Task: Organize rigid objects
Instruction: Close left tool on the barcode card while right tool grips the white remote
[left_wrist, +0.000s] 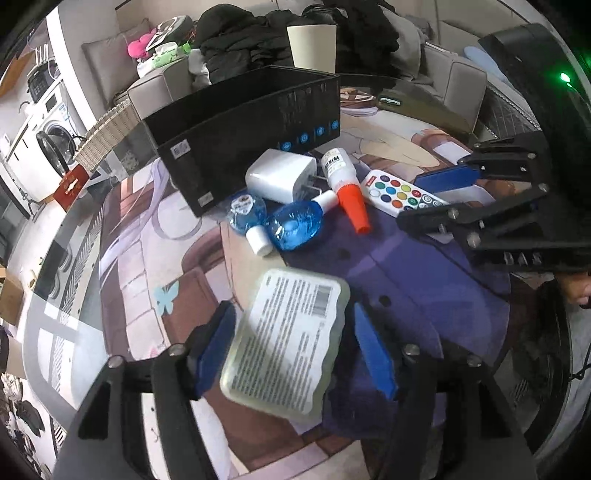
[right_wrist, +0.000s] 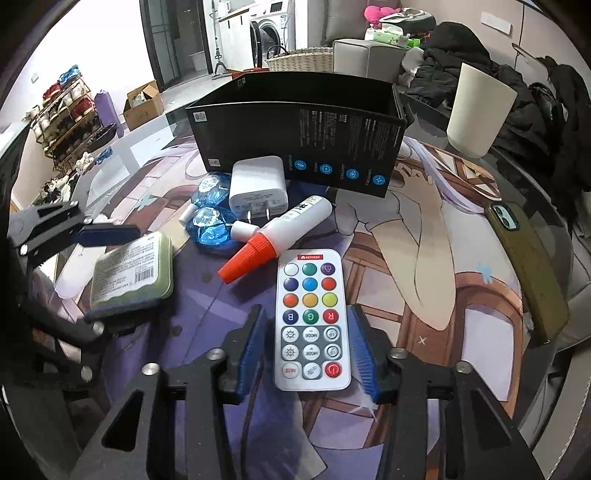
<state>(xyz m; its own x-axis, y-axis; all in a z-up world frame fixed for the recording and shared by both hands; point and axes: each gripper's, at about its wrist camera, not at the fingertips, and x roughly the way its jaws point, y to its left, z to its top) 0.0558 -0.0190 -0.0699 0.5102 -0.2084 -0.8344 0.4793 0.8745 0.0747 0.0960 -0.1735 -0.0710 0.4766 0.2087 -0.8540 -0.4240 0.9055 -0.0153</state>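
Observation:
A flat pale-green tin (left_wrist: 288, 343) with a printed label lies tilted between the blue pads of my left gripper (left_wrist: 295, 350). The left pad (left_wrist: 216, 347) is at its edge, and a gap shows at the right pad (left_wrist: 375, 354), so the jaws stand open. My right gripper (right_wrist: 308, 350) is shut on a white remote control (right_wrist: 312, 321) with coloured buttons, which lies on the printed mat. An open black box (right_wrist: 295, 133) stands behind. Before it lie a white charger (right_wrist: 258, 184), a white glue bottle (right_wrist: 295, 225) with an orange cap, and two small blue bottles (right_wrist: 210, 229).
A phone in an olive case (right_wrist: 528, 266) lies at the mat's right edge. A white cup (right_wrist: 480, 110) stands at the back right. Dark clothes are piled on the sofa (left_wrist: 454, 74) behind. The round glass table's rim (left_wrist: 37, 295) curves close on the left.

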